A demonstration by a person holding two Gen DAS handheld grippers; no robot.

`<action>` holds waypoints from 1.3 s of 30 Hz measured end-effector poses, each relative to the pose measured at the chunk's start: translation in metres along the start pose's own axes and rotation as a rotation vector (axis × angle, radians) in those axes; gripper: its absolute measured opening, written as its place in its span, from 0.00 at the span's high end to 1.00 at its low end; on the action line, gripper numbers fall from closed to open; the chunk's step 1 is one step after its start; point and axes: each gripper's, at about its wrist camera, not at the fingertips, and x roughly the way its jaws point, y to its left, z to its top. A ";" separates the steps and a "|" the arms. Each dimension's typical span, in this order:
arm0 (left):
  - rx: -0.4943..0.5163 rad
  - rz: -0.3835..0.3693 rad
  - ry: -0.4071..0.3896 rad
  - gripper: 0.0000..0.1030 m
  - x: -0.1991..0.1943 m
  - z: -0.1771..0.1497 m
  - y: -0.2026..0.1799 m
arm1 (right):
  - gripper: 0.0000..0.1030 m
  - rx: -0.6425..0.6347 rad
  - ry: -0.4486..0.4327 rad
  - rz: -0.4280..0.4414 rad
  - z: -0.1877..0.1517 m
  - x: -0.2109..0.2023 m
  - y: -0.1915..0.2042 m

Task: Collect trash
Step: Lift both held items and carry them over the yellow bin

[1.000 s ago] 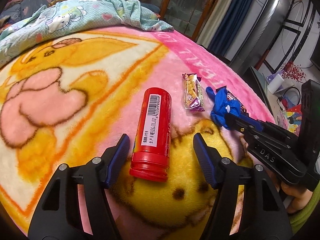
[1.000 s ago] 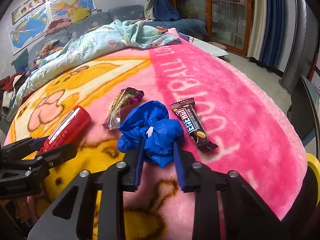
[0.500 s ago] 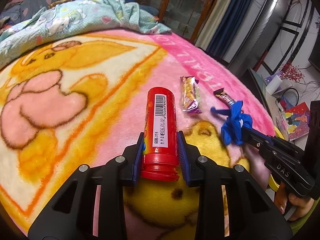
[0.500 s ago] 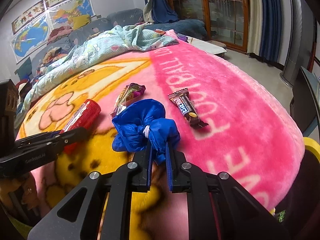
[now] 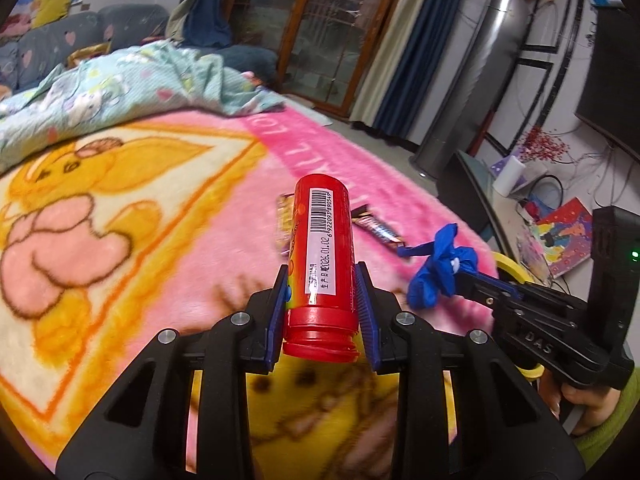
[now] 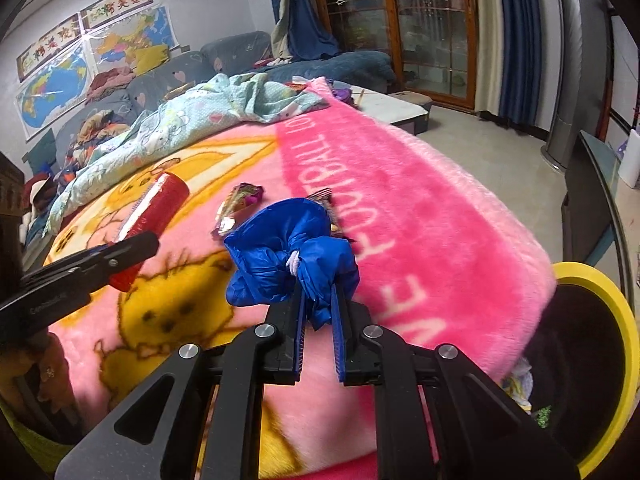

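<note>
Red canister (image 5: 322,264) is clamped between the left gripper's (image 5: 322,312) blue pads and raised over the pink blanket (image 6: 420,216), while the right gripper (image 6: 318,320) pinches a crumpled blue bag (image 6: 292,256) above that blanket, two snack wrappers (image 6: 238,210) lying beyond, a yellow-rimmed bin (image 6: 612,320) beside the blanket's edge.

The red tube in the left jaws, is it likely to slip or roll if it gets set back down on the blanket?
The red tube looks like rigid, smooth plastic, so the left gripper, shut near its cap end, could let it pivot or slide. Being round, it would probably roll on a hard surface; the plush blanket should damp that.
</note>
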 end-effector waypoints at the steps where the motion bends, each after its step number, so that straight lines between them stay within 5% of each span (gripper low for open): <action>1: 0.004 -0.005 -0.003 0.76 -0.001 0.000 -0.003 | 0.89 0.004 -0.001 -0.004 0.000 -0.002 -0.003; 39: 0.164 -0.189 -0.087 0.76 -0.007 -0.005 -0.115 | 0.89 0.169 -0.146 -0.205 -0.027 -0.109 -0.117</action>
